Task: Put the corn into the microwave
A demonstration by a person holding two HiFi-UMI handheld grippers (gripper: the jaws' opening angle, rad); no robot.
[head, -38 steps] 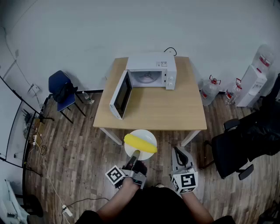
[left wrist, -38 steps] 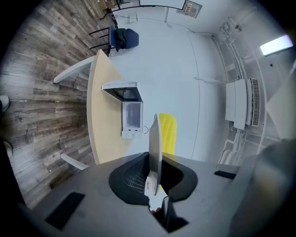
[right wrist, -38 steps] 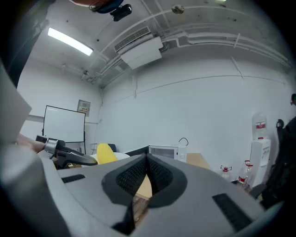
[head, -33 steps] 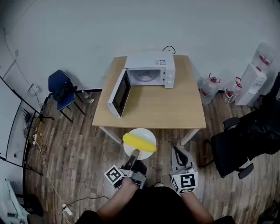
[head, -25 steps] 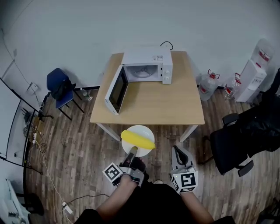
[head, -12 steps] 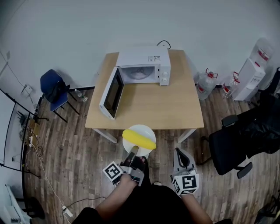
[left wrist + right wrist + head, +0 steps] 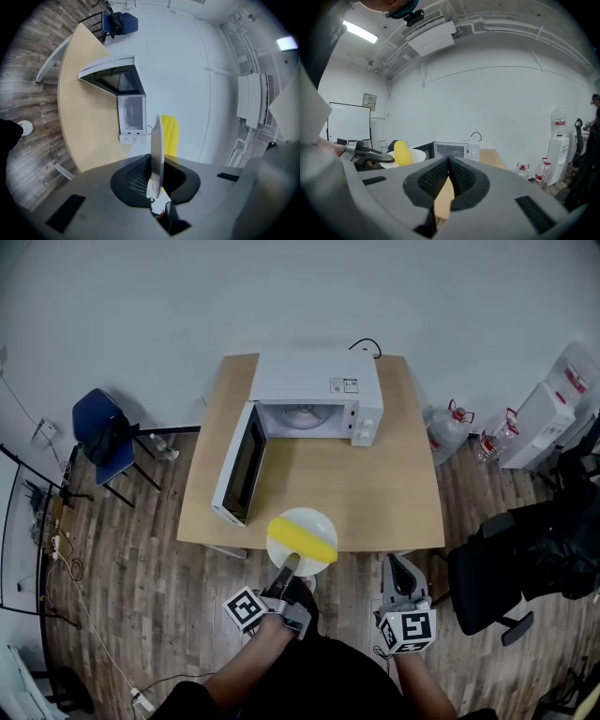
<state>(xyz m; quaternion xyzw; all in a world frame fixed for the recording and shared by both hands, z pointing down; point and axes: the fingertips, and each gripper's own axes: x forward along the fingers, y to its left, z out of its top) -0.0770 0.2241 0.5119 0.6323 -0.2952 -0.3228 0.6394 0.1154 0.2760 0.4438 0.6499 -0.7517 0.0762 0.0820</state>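
- Two fingers [image 7: 133, 180] of the left gripper [image 7: 289, 568] are pinched on the near rim of a white plate [image 7: 309, 516], which juts out level beyond them.
- One ear of corn [image 7: 302, 540] rides on that plate, just past the fingertips. Its long axis runs left to right, across the line the gripper points along.
- Both fingers of the right gripper [image 7: 449, 161] are together with nothing between them. It hangs to the right of the plate, apart from it.
- Left is plainly the nearer hand to the corn, since it carries it. The right one is free.
- Straight ahead, on the far side of the desk [image 7: 375, 493], sits the microwave [image 7: 314, 381]. Its cavity faces the person.
- Its door [image 7: 239, 465] is swung wide open to the left, so nothing blocks the mouth.
- I judge the coming move to be a level push of the plate away from the person, over the bare desk and into the cavity, keeping the plate flat so the corn cannot roll off.
- Plate and corn hover at the desk's near edge, with the whole desk top between them and the cavity.
- Around the desk are a plank floor [image 7: 141, 596], a blue chair [image 7: 98, 432] at left, a black office chair [image 7: 506, 568] and water bottles [image 7: 448, 427] at right, and a white wall behind.
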